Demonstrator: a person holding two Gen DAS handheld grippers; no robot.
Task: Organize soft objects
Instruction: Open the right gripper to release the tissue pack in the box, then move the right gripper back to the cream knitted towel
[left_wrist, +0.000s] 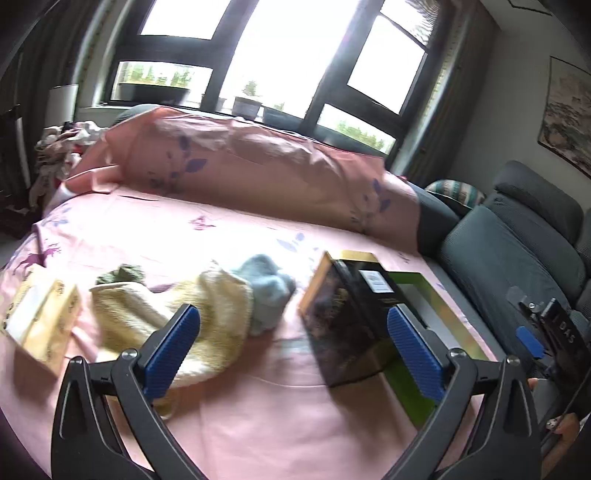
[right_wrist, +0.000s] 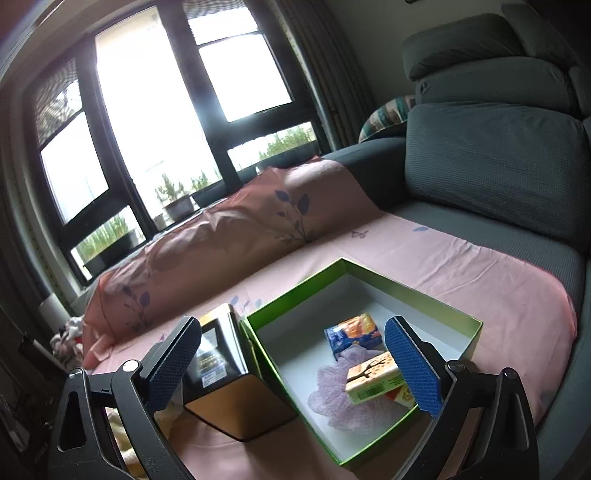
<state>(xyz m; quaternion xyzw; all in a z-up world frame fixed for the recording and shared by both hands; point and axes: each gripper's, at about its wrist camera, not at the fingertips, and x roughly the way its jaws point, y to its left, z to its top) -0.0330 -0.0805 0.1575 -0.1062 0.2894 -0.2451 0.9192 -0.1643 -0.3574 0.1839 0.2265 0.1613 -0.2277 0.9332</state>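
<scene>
Partly done, by the look of it. The green box (right_wrist: 436, 306) sits open on the pink sheet (right_wrist: 480, 273) covering the sofa and already holds two small printed packs (right_wrist: 373, 376) and a pale lilac lacy piece (right_wrist: 332, 391), lying together toward its near corner. A black-and-gold box (right_wrist: 221, 369) stands just left of it, touching or nearly so. Still loose on the sheet: a cream knitted item (left_wrist: 207, 314), a light blue soft item (left_wrist: 269, 288) touching its right edge, and a dark green one (left_wrist: 125, 275) behind it; a tan carton (left_wrist: 40, 325) lies further left. Left claw (left_wrist: 291, 350) spread wide, nothing between the pads; the cream knit lies just under and beyond its left finger. Right claw (right_wrist: 299, 365) also spread wide and empty, above the green box, its right finger over the packs. Judgement: three soft pieces remain to be boxed.
</scene>
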